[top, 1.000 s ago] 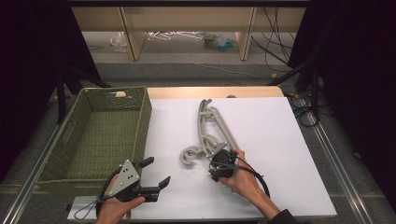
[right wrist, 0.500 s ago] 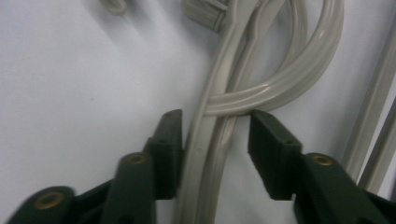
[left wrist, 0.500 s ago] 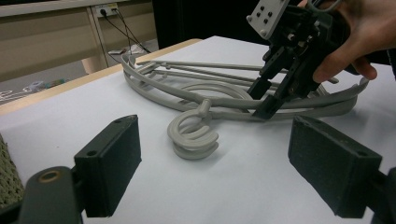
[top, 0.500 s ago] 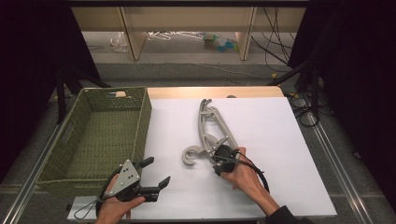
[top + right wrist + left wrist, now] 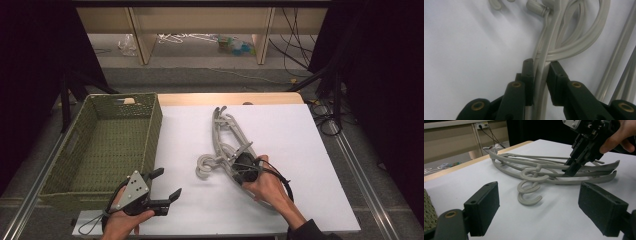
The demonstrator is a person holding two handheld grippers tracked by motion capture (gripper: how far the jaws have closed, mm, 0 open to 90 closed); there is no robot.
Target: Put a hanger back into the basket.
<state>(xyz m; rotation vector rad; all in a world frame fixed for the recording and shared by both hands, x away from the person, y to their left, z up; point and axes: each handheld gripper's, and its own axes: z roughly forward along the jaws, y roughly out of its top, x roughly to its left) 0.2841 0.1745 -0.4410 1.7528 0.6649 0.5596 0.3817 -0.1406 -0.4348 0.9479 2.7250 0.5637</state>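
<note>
Several grey plastic hangers [image 5: 225, 135] lie stacked on the white table top, hooks toward the front left. My right gripper [image 5: 243, 165] points down onto the pile. Its jaws have just been closing, and one hanger arm [image 5: 541, 75] now sits pinched between the two pads of the right gripper [image 5: 540, 67]. The left gripper [image 5: 169, 182] rests low near the table's front left with its jaws wide apart and nothing between them. In the left gripper view the left gripper [image 5: 541, 205] faces the hangers [image 5: 529, 167], and the right gripper [image 5: 571, 171] stands over them.
A green woven basket [image 5: 150, 130] stands at the left of the table, its inside bare. The white sheet [image 5: 300, 140] has free room to the right of the hangers and along the front. Wooden shelving [image 5: 200, 20] with loose hangers on the floor lies beyond the table.
The right hand has edged slightly forward onto the hanger pile. The left hand and its gripper have stayed where they were.
</note>
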